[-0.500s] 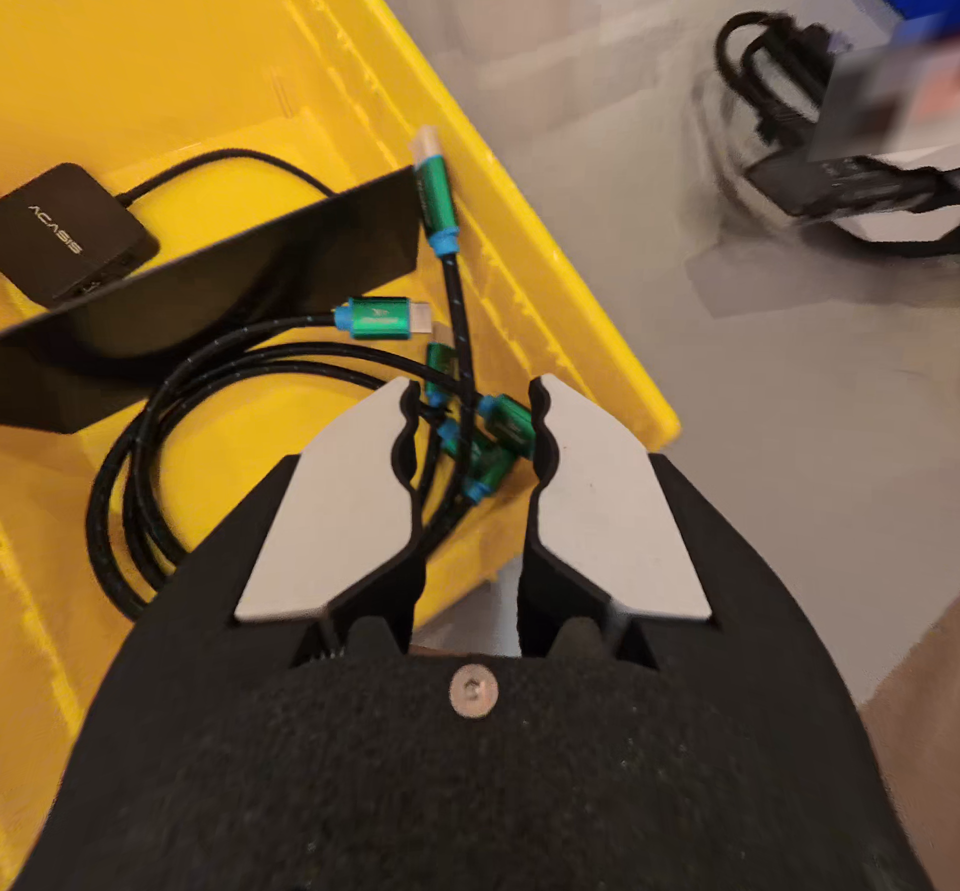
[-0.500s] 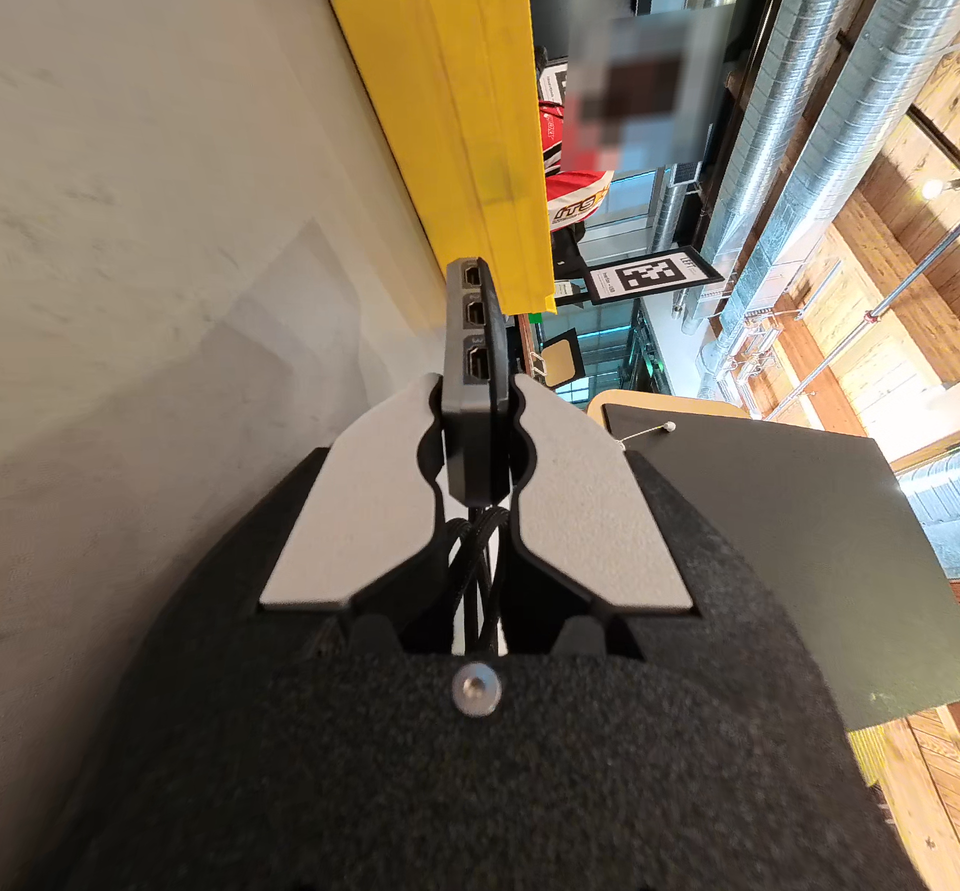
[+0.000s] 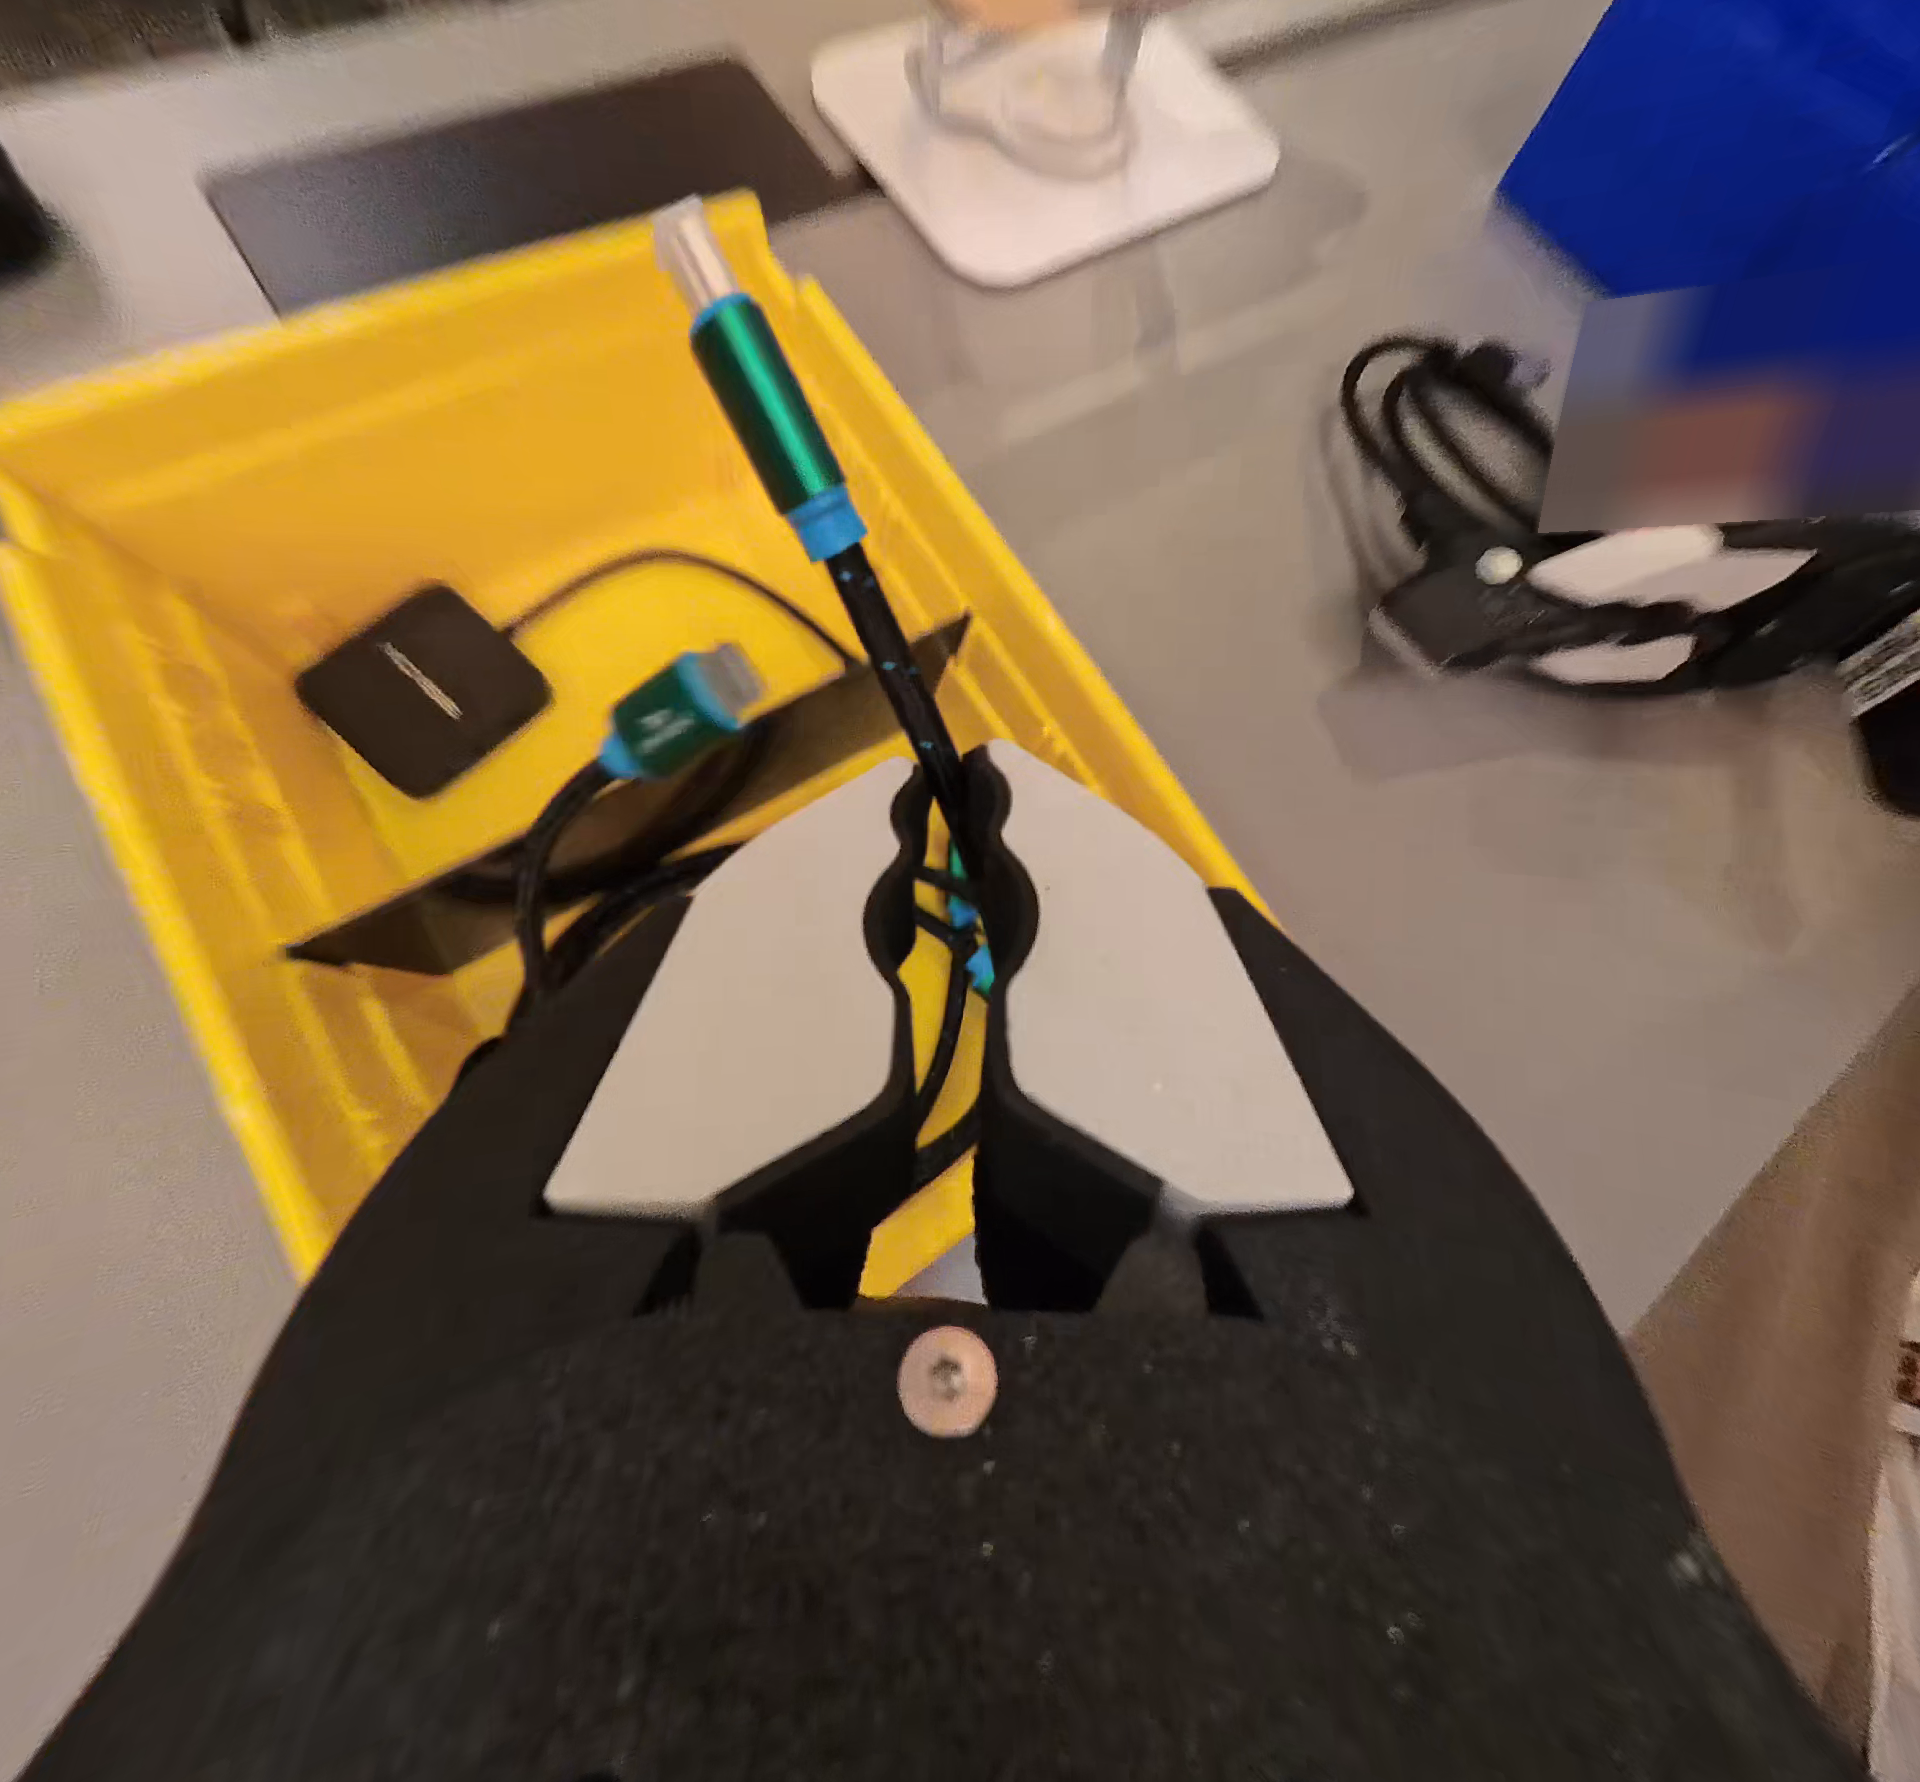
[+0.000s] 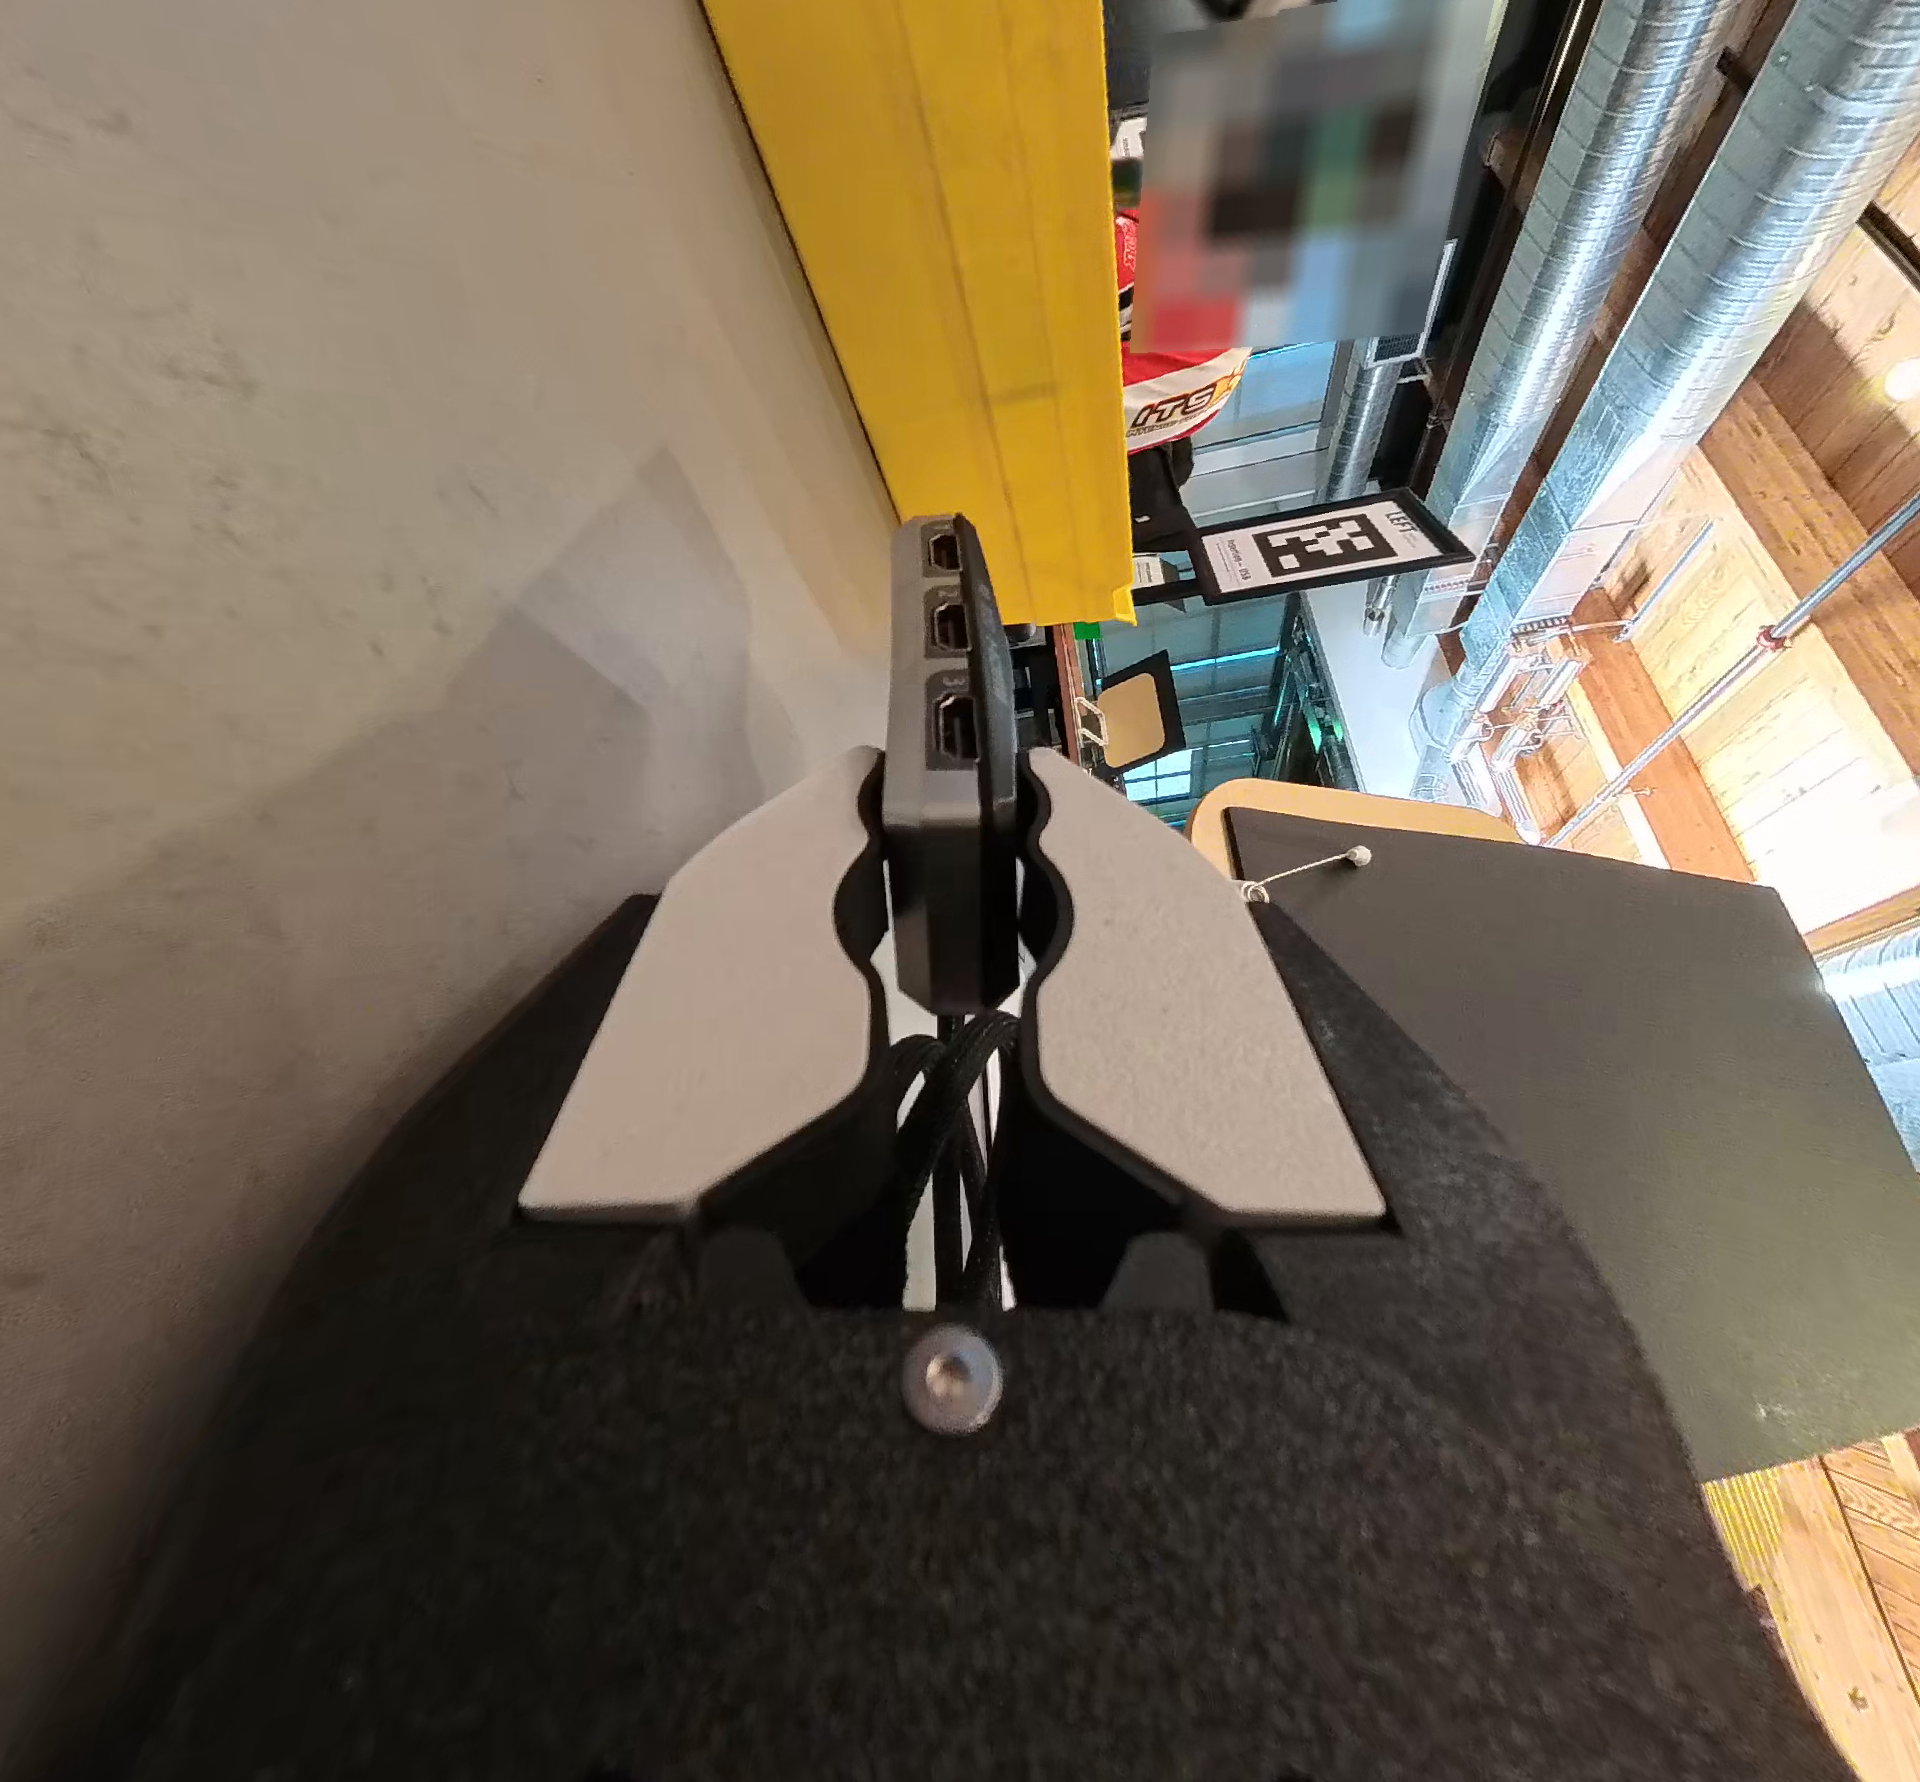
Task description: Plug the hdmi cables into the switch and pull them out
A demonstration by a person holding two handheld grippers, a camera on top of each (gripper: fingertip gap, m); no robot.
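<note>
L gripper is clamped on the braided HDMI cable a bit below its green plug, which sticks up over the yellow bin. Grip sits on cord, not plug, so it'll prob flex; brace closer to the plug. R gripper is pinched on the switch, 3 ports facing out, all empty. Line the plug up square w/ 1 port, then push straight.

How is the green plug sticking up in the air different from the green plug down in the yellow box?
The raised plug stands over the yellow box, its cable pinched by the left gripper. The lower plug lies inside, free of the gripper. The raised plug points up and away; the lower one points sideways. Both are green with blue collars and silver tips.
</note>
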